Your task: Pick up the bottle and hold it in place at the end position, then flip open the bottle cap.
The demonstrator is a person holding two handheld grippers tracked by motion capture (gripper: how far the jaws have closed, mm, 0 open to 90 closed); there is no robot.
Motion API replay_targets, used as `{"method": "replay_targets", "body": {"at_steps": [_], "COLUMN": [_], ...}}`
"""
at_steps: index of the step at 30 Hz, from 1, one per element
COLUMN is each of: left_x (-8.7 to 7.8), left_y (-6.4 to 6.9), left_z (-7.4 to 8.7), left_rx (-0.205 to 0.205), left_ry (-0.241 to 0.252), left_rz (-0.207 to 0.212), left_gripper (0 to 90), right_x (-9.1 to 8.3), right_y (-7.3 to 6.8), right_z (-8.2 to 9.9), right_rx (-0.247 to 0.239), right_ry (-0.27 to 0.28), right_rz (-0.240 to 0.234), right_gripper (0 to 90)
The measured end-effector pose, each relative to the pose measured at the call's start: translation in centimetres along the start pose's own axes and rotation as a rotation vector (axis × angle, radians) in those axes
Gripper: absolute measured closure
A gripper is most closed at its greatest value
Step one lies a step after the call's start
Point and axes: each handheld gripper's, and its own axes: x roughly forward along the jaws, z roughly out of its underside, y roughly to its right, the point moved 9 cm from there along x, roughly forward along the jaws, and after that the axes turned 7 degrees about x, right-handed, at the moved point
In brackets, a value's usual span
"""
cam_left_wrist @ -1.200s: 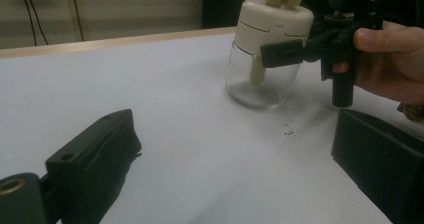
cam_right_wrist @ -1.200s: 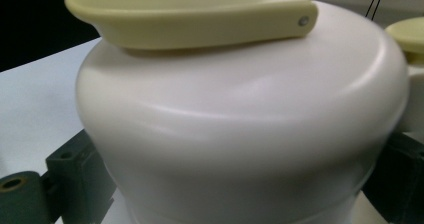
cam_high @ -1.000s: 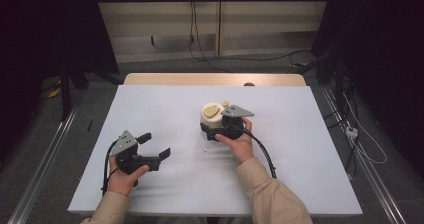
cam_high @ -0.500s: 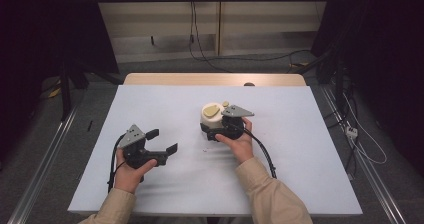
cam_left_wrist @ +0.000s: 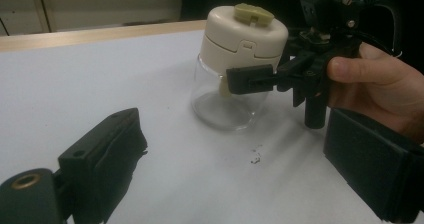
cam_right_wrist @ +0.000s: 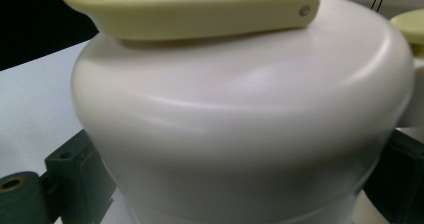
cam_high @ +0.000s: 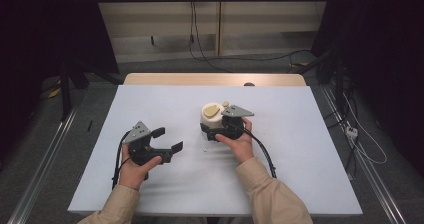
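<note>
A jar with a cream lid (cam_high: 211,115) and a clear glass body (cam_left_wrist: 225,104) stands upright near the middle of the white table (cam_high: 300,134). A pale green flip tab (cam_right_wrist: 190,6) lies on top of the lid (cam_right_wrist: 240,119). My right gripper (cam_high: 210,128) is shut on the jar from its right side. One black finger (cam_left_wrist: 250,79) presses where the lid meets the glass. My left gripper (cam_high: 169,139) is open, held low to the left of the jar. Its jaws stand wide apart and point at the jar (cam_left_wrist: 243,39), with bare table between them.
A few dark specks (cam_left_wrist: 256,157) lie on the table just in front of the jar. A wooden strip (cam_high: 215,79) runs along the table's far edge. Cables (cam_high: 365,149) trail over the floor at the right, and a metal rail (cam_high: 45,154) runs along the left.
My left gripper has moved right and a little forward, closer to the jar, still open. The right gripper and the jar have stayed in place.
</note>
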Motion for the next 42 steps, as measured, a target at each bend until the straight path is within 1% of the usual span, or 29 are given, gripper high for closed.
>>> {"method": "replay_targets", "body": {"at_steps": [6, 12, 16, 18, 26, 28, 31, 33, 34, 35, 38, 42], "left_x": [0.4, 0.7, 1.1, 1.3, 1.8, 1.9, 2.1, 2.2, 2.4, 2.5, 2.9, 3.5], "left_y": [0.2, 0.2, 0.1, 0.1, 0.1, 0.0, 0.0, -0.1, -0.1, -0.2, -0.3, -0.2], "left_z": [-0.5, -0.7, -0.6, -0.7, -1.2, -1.2, -1.6, -1.7, -1.7, -1.7, -2.1, -2.4], "left_rx": [-0.006, -0.012, -0.015, -0.015, -0.021, -0.019, -0.019, -0.015, -0.020, -0.017, -0.027, -0.027], "left_ry": [0.004, -0.002, -0.025, -0.025, -0.025, -0.037, -0.030, -0.035, -0.038, -0.045, -0.034, -0.055], "left_rz": [0.006, 0.012, 0.012, 0.015, 0.013, 0.008, 0.008, 0.006, 0.006, 0.007, 0.011, 0.013], "left_gripper": [8.9, 11.4, 11.4, 11.7, 13.2, 14.0, 15.2, 16.9, 18.3, 20.3, 27.0, 36.2], "right_x": [0.0, 0.0, 0.0, 0.0, -0.1, 0.0, 0.1, 0.1, 0.0, 0.0, -0.1, -0.1], "right_y": [0.0, 0.0, 0.0, 0.0, 0.0, 0.0, 0.0, 0.0, 0.0, 0.0, 0.0, 0.0], "right_z": [0.0, 0.0, 0.0, 0.0, 0.1, 0.0, 0.0, 0.1, 0.1, 0.1, 0.1, 0.1], "right_rx": [-0.004, -0.004, -0.002, 0.000, -0.001, -0.001, -0.001, 0.002, 0.000, -0.003, -0.002, -0.003], "right_ry": [-0.002, -0.003, -0.004, -0.005, -0.008, -0.008, -0.005, -0.008, -0.008, -0.008, -0.010, -0.010], "right_rz": [0.002, 0.001, 0.002, 0.001, 0.000, 0.003, 0.000, -0.004, -0.004, -0.003, -0.003, -0.001], "right_gripper": [4.6, 4.5, 4.5, 4.5, 4.5, 4.5, 4.3, 4.4, 4.4, 4.4, 4.4, 4.4]}}
